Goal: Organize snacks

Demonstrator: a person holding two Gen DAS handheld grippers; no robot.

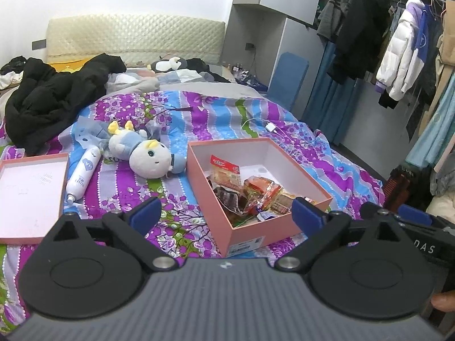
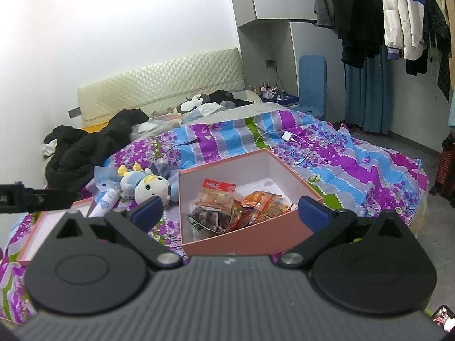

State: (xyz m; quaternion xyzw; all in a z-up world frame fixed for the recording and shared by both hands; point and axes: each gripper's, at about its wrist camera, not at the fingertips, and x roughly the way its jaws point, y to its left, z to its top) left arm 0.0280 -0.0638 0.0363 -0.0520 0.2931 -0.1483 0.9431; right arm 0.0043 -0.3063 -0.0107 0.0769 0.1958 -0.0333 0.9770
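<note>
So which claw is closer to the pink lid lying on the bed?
Left. The left gripper hangs just right of the pink lid, jaws wide and empty. The right gripper sits farther right, open over the snack box, lid off at its far left.

Bed [image 1: 327, 153], covered by a quilt striped in purple, blue, green and grey with a flower print.
Plush doll [image 1: 142, 150], white head, blue outfit, yellow horns, lying on its side on the quilt.
White spray bottle [image 1: 82, 173], lying flat just left of the doll.
Black jacket [image 1: 48, 96], heaped at the bed's far left.
White charger with cable [image 1: 270, 127], loose on the quilt, well beyond the doll.
Penguin plush [image 1: 167, 64], near the padded cream headboard [image 1: 133, 37].
Blue folded chair [image 1: 288, 76], upright against the grey cabinet.
Hanging clothes [image 1: 398, 45], on a rail at right, among them a white and purple puffer coat.
</note>
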